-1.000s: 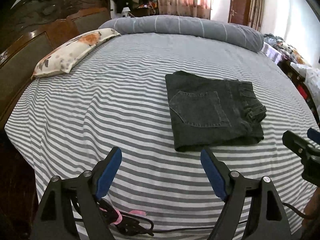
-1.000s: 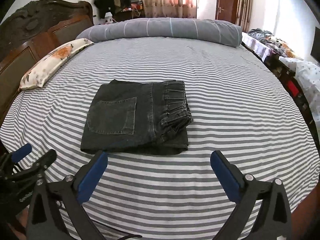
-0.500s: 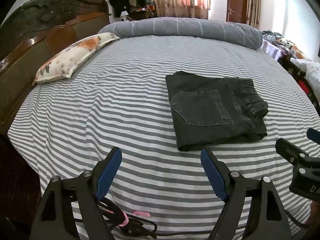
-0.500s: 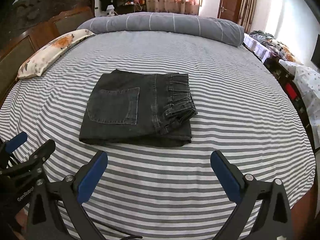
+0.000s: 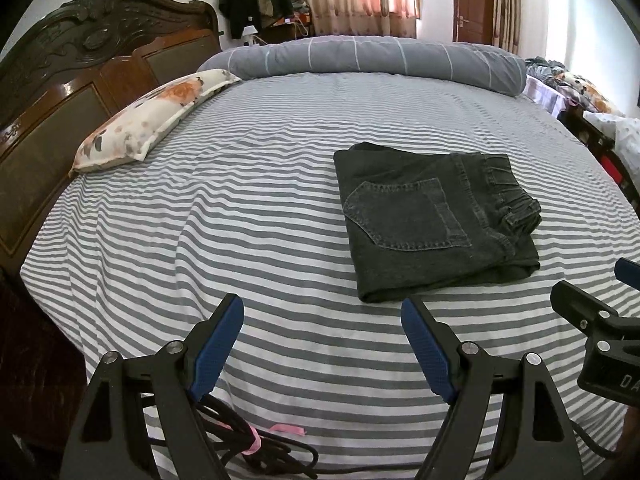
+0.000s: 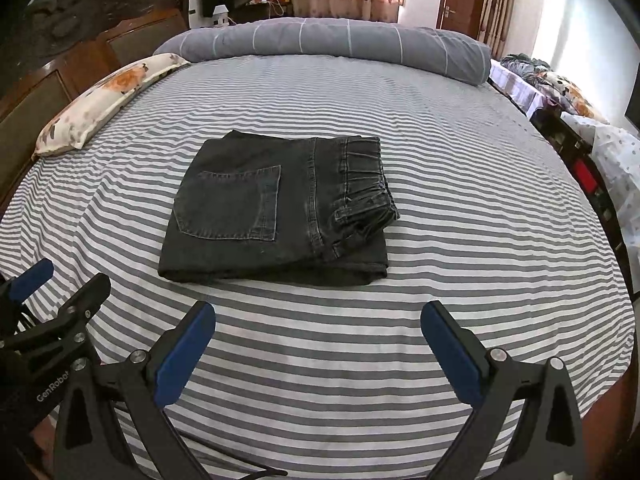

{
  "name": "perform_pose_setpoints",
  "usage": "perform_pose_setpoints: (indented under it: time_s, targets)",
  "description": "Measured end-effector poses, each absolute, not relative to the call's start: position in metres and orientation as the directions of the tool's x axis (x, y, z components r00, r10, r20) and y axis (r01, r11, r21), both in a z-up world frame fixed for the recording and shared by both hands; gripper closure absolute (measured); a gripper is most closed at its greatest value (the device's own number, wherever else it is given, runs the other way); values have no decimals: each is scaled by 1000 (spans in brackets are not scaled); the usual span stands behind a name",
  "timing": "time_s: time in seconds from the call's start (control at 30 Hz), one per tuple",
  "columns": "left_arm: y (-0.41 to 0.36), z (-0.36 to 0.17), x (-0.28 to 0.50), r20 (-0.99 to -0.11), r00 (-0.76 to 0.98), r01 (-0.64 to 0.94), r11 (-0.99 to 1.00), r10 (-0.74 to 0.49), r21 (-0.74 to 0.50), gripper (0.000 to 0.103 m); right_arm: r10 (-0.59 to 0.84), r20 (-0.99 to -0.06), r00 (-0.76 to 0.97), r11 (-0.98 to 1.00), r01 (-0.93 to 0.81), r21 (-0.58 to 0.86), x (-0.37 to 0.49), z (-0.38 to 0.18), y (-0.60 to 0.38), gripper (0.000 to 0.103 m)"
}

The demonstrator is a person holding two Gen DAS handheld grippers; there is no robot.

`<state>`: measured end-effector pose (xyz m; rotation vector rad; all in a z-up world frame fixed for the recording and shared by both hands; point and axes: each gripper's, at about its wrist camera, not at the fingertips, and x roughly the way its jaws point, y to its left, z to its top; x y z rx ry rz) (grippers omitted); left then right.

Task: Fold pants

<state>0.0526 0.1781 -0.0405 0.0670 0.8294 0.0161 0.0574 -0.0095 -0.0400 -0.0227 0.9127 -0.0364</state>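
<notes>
**Pants folded — check and tidy**

Black pants (image 6: 276, 208) lying mid-bed on the striped sheet (image 6: 460, 184) as a compact rectangle, back pocket up, waistband bunched at the right edge. Left gripper (image 5: 322, 344) spread wide, empty, hovering short of the near-left corner. Right gripper (image 6: 318, 344) likewise apart, empty, just short of the near hem. Likely final step: if tidying, press the raised waistband flat, square the near edge — light touch, no dragging of layers. Otherwise, withdraw clear.

Pants (image 6: 276, 208) on bed (image 6: 460, 184)
</notes>
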Motion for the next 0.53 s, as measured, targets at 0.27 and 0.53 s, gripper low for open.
perform_pose_setpoints:
  time_s: [0.27,0.53]
  targets:
    - [181,-42,54,-737,675,14,998,36,62,22,-26,-800,600,1000,15,-21,56,-45,-10,1]
    - [183,-42,55,-734,679,33,999,1,32,22,-24,-800,600,1000,6,-26,55,-44,-6,1]
